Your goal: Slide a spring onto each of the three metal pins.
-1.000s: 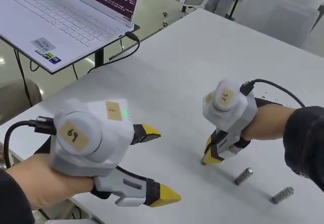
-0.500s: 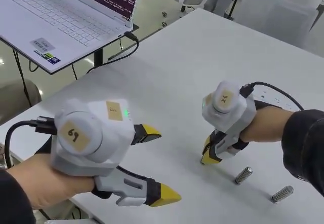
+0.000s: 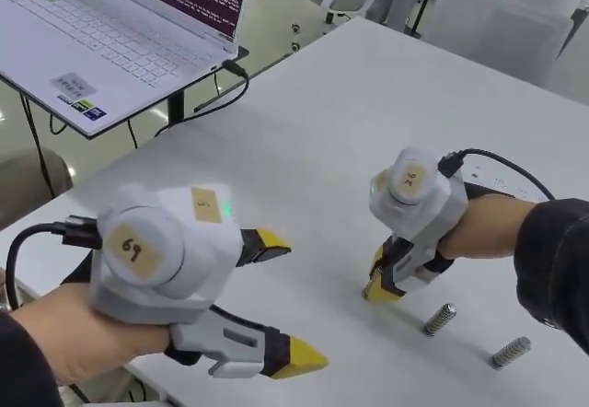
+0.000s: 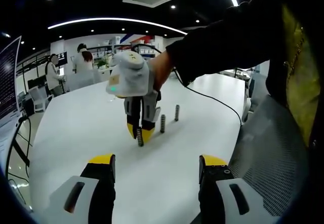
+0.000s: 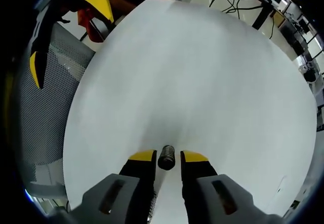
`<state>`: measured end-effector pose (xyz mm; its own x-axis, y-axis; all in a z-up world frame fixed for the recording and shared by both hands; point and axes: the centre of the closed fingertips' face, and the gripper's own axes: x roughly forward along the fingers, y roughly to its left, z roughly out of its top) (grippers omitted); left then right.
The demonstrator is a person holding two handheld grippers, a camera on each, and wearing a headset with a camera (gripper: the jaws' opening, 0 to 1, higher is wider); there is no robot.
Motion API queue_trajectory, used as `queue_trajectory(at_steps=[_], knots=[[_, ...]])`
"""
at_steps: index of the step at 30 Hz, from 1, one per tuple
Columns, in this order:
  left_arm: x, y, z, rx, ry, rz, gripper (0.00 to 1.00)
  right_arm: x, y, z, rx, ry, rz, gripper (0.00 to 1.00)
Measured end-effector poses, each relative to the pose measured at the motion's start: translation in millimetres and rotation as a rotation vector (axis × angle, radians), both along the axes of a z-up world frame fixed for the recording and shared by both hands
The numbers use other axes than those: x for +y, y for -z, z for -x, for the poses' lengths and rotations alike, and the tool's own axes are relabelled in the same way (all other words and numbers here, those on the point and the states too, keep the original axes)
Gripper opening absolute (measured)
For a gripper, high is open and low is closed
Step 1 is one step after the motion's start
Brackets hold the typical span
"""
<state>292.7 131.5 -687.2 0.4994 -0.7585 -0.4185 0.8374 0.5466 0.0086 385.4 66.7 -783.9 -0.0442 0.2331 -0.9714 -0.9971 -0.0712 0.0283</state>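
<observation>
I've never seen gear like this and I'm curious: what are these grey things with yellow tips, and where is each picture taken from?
A person holds a pinching tool in each hand. The wide picture comes from a headset camera looking down; the round ones from a camera on each tool. The left tool is open and empty. The right tool pinches a spring down at the white table. Two more springs stand nearby. A laptop sits beside the table.
</observation>
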Motion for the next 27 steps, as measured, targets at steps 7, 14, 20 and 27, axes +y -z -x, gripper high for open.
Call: queue_trajectory(at_steps=[7, 14, 20, 27], knots=[[-2.1, 0.5, 0.7, 0.003, 0.009, -0.007, 0.63, -6.5, -3.6, -0.5, 0.003, 0.033, -0.017, 0.25], [-4.2, -0.6, -0.7, 0.004, 0.017, -0.014, 0.63, -9.0, -14.7, -3.9, 0.000, 0.085, -0.064, 0.32], [-6.2, -1.9, -1.6, 0.004, 0.021, -0.016, 0.63, -15.4, -19.3, -4.0, -0.004, 0.125, -0.089, 0.36], [-9.6, -4.2, -3.8, 0.003, 0.027, -0.019, 0.63, -18.2, -32.6, -6.9, -0.023, 0.186, -0.157, 0.39]])
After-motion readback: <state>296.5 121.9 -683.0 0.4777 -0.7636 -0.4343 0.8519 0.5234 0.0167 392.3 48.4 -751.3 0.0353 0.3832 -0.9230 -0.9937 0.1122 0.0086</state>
